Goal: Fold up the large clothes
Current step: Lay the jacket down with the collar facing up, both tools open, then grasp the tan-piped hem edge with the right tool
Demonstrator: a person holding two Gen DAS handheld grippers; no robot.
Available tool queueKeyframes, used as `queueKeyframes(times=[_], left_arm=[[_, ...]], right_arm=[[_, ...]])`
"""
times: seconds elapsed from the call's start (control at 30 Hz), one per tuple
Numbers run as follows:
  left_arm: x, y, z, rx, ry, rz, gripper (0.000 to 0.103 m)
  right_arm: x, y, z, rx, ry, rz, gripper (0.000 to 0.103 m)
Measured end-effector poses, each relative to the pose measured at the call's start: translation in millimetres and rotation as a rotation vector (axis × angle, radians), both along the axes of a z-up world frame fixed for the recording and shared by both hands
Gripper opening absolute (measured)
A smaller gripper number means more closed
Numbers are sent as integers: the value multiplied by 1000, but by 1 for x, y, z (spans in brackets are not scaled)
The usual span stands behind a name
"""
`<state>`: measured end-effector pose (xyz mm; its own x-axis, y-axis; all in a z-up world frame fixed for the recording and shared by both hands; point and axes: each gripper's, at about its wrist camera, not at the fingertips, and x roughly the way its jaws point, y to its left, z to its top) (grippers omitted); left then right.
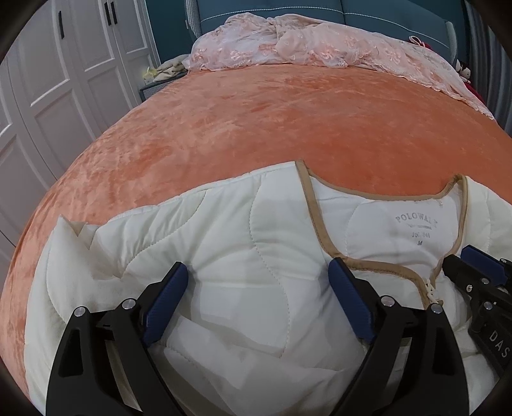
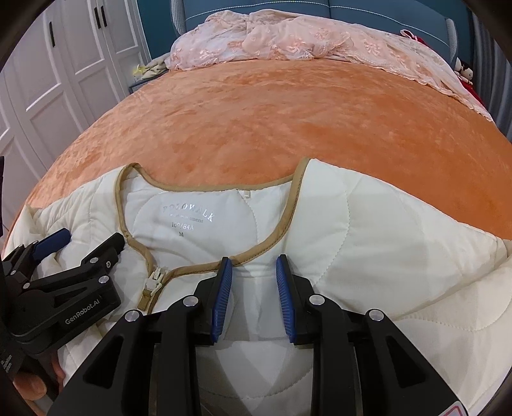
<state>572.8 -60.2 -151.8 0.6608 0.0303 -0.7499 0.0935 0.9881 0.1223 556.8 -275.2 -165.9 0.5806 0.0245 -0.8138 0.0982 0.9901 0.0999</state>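
Note:
A cream quilted jacket with tan collar trim lies on the orange bedspread, collar toward the far side, its size label facing up. My left gripper is open wide, its fingers resting on the jacket's left chest panel. It also shows in the right wrist view at the left. My right gripper is open with a narrower gap, its fingers on the jacket just below the tan collar edge, right of the zipper pull. It shows at the right edge of the left wrist view.
A pink lace cover is bunched at the far end of the bed, against a teal headboard. White wardrobe doors stand to the left. A doll sits at the far right. The orange bedspread stretches beyond the jacket.

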Motion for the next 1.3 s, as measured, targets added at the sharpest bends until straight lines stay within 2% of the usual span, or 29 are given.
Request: queueKeyframes(times=[0.2, 0.27, 0.3, 0.37, 0.43, 0.47, 0.53, 0.57, 0.63, 0.67, 0.7, 0.73, 0.77, 0.83, 0.9, 0.97, 1.03, 1.1, 1.17, 1.23, 1.27, 1.3], left_arm=[[0, 0, -1, -3, -17, 3, 88], [0, 1, -1, -4, -20, 4, 88], [0, 1, -2, -3, -18, 4, 88], [0, 1, -1, -1, -12, 8, 88], [-3, 2, 1, 8, -5, 20, 89], [-5, 4, 4, 13, -1, 30, 89], [-13, 14, 15, -5, 4, 55, 88], [-22, 25, 25, -45, 1, 84, 87], [-44, 46, 44, -161, -2, 90, 87], [-59, 58, 53, -192, 11, 82, 87], [-72, 66, 58, -188, 26, 65, 87], [-83, 70, 61, -178, 35, 48, 87], [-99, 75, 63, -138, 40, 24, 87], [-123, 80, 62, -39, 44, 1, 87], [-137, 84, 57, 13, 65, -9, 87], [-152, 89, 50, 34, 82, -10, 87], [-163, 95, 46, 23, 93, 0, 87], [-167, 99, 46, 7, 101, 7, 87], [-169, 100, 45, 1, 108, 13, 87], [-170, 99, 45, -1, 115, 20, 87], [-170, 98, 45, -1, 120, 25, 87], [-170, 98, 46, -2, 123, 29, 87]], right_arm=[[0, -1, 1, -3, -9, -5, 24], [-2, 0, 5, -37, -14, -26, 23], [-4, 0, 8, -60, -17, -48, 19], [-11, -6, 17, -102, -30, -126, 14], [-30, -23, 35, -142, -69, -270, 19], [-47, -33, 50, -134, -102, -312, 26], [-73, -39, 71, -96, -132, -268, 26], [-89, -39, 82, -69, -145, -215, 29], [-138, -37, 104, -6, -181, -60, 50], [-153, -35, 109, 8, -189, -15, 66], [-176, -31, 112, 2, -187, 44, 71], [-192, -26, 112, -34, -169, 74, 71], [-210, -18, 111, -102, -140, 103, 71], [-231, -10, 112, -184, -150, 110, 70], [-247, -11, 113, -256, -150, 66, 70], [-256, -23, 111, -200, -84, 10, 70], [-274, -40, 100, 4, -8, -30, 71], [-282, -44, 85, 86, 48, -44, 71], [-285, -40, 70, 112, 92, -41, 70], [-279, -39, 62, 168, 110, -40, 52], [-275, -39, 62, 174, 115, -48, 20], [-269, -39, 65, 173, 114, -58, 6]])
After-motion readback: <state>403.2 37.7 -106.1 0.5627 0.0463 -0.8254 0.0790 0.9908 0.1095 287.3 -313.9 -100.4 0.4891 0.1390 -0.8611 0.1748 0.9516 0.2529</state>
